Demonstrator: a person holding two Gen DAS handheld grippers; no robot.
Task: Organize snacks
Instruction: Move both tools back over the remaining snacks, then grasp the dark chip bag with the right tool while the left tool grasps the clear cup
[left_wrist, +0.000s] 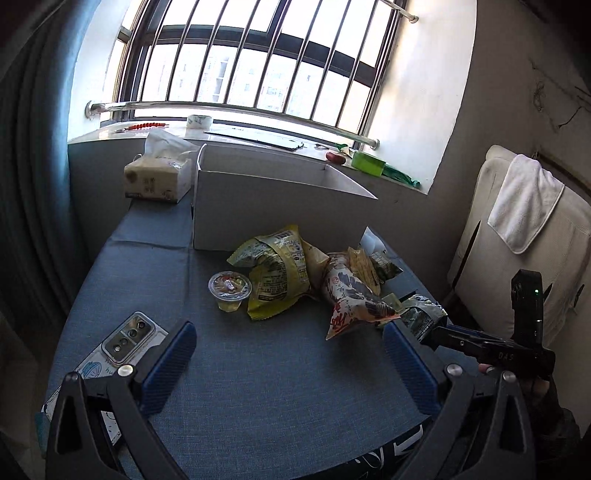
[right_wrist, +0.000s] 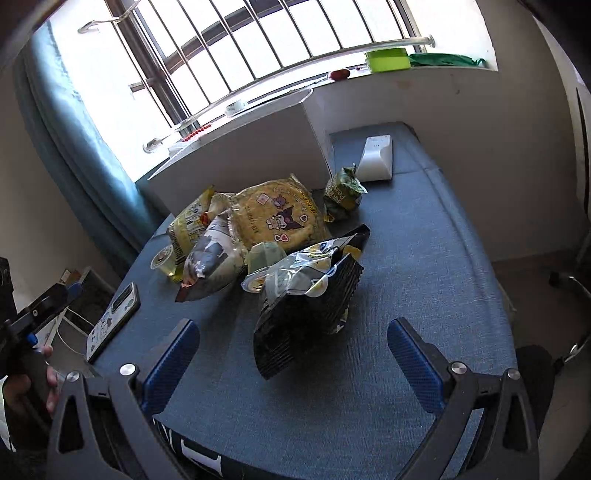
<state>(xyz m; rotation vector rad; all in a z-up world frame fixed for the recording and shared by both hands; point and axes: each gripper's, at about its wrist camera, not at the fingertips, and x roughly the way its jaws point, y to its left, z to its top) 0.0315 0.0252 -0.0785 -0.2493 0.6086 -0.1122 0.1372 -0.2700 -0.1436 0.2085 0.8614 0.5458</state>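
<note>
Both spread wide & holding nothing, left gripper (left_wrist: 290, 363) and right gripper (right_wrist: 293, 363) over bare blue table (left_wrist: 258, 387) nr its front edge, snack pile (right_wrist: 266, 236) mid-table by white box (left_wrist: 258, 206).

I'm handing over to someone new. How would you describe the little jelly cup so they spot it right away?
Find the open white cardboard box at the back of the blue cloth-covered table. The snack pile lies in front of it; at its left edge, beside the crumpled yellow snack bag, stands the small clear plastic jelly cup. It is the only rigid, see-through item.
</note>
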